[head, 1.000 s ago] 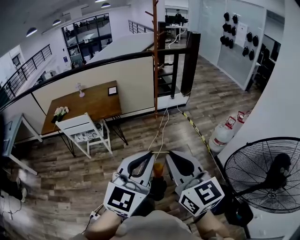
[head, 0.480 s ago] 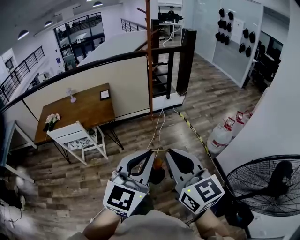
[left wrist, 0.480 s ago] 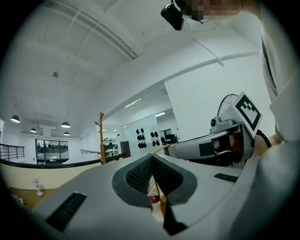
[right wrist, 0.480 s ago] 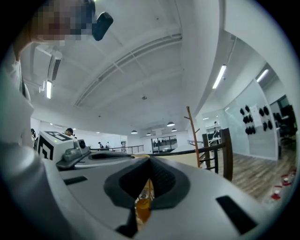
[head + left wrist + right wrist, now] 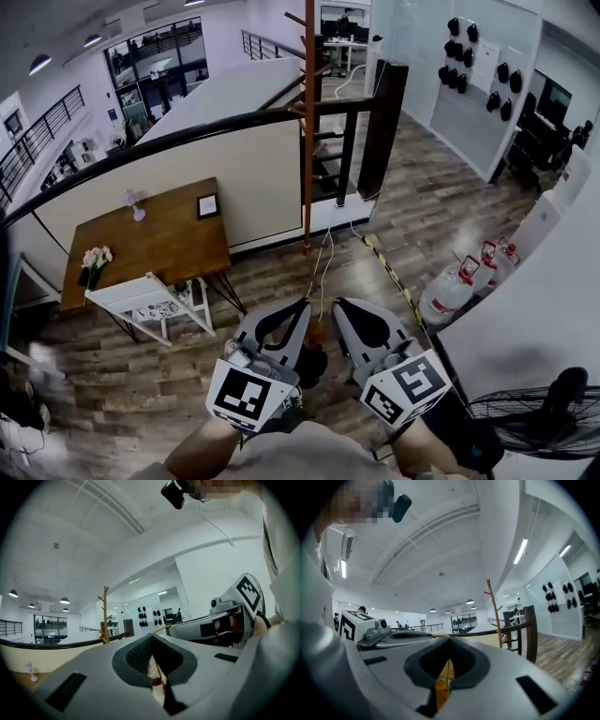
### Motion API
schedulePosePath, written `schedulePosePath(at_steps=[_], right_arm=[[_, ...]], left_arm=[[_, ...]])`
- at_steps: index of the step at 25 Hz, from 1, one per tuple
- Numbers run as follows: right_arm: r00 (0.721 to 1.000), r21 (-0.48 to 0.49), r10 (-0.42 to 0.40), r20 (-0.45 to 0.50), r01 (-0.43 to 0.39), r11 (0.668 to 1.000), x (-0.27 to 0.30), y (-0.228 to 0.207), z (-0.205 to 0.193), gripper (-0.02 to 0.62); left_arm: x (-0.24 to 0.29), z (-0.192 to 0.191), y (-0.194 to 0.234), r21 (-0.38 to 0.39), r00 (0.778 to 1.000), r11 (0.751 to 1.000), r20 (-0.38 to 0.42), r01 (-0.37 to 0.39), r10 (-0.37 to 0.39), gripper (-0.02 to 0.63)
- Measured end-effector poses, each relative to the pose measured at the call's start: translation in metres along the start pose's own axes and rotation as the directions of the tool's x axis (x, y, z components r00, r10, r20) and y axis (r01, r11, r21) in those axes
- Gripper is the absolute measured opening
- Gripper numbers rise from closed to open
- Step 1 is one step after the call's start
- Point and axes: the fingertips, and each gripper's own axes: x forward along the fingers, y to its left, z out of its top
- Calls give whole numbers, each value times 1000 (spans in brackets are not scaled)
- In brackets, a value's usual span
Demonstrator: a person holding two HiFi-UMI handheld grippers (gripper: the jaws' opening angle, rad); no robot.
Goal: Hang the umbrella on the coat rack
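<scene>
While both tools sit low in the middle of the head view, the left hand-held gripper (image 5: 299, 308) is closed narrow on a thin strand of the umbrella (image 5: 313, 356), and the right hand-held gripper (image 5: 341, 307) is clamped on its orange part. The dark bundle hangs between them over the wooden floor (image 5: 272, 272). The coat rack (image 5: 308, 122) stands well apart, upper middle, by the railing (image 5: 187, 134).
</scene>
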Motion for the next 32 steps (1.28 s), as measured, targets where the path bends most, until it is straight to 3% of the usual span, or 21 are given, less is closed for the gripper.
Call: schedulePosePath(at_steps=[9,21,26,32], right_arm=[[1000,-19,-15,22,16,1000,112,-41,13,5],[999,-34,-20,31,21,999,198,-104,16,5],[999,-33,5,37,-4,999,235,-146,14,5],[995,60,96,39,-98,993,290,-212,17,5]], left_arm=[[62,-9,104,27,999,999,18,33,-34,2],[135,-22,174,58,999,997,27,41,-43,2],[180,-33,199,63,999,997,21,35,-36,2],[250,-45,234,50,1000,999,13,19,-19,2]])
